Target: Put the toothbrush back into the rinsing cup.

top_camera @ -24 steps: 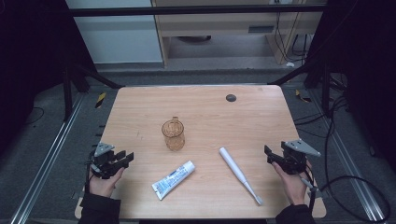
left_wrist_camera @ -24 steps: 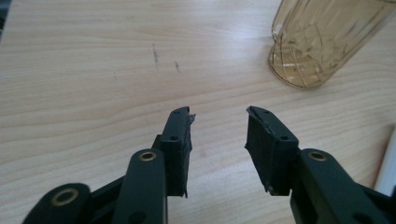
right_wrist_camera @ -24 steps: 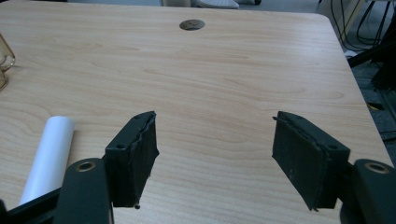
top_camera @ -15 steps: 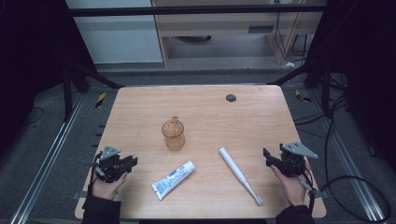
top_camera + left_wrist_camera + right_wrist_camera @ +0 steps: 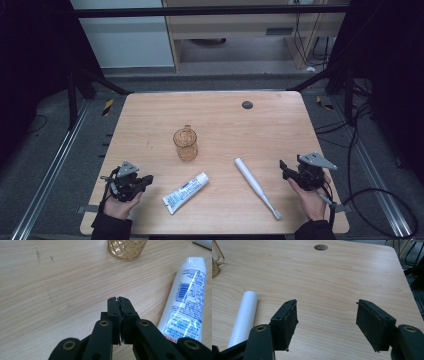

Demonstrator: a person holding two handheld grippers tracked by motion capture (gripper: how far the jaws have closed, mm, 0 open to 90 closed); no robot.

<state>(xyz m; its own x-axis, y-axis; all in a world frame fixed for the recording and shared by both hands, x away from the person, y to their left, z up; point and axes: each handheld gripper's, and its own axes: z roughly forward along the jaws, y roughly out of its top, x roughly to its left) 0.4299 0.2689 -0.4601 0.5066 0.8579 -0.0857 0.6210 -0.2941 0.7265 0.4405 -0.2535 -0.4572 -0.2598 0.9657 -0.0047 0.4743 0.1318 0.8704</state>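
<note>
An amber glass cup (image 5: 185,144) stands upright near the table's middle; its base (image 5: 126,248) shows at the top of the left gripper view. A white toothpaste tube (image 5: 185,192) lies in front of it, just right of my left gripper (image 5: 144,180), which is shut with nothing between its pads (image 5: 119,300). The tube (image 5: 186,300) lies close beside those jaws. A white electric toothbrush (image 5: 256,187) lies slanted on the right. My right gripper (image 5: 284,169) rests near the table's right edge, open and empty (image 5: 327,320), with the toothbrush handle (image 5: 244,317) to its left.
The wooden table (image 5: 220,115) has a dark round grommet (image 5: 247,104) near its far edge, also seen as a grommet (image 5: 320,247) in the right gripper view. Dark frame bars and cables surround the table. A hand holds each gripper at the near edge.
The left hand and gripper have slid back toward the near edge of the table. The right hand has shifted only slightly.
</note>
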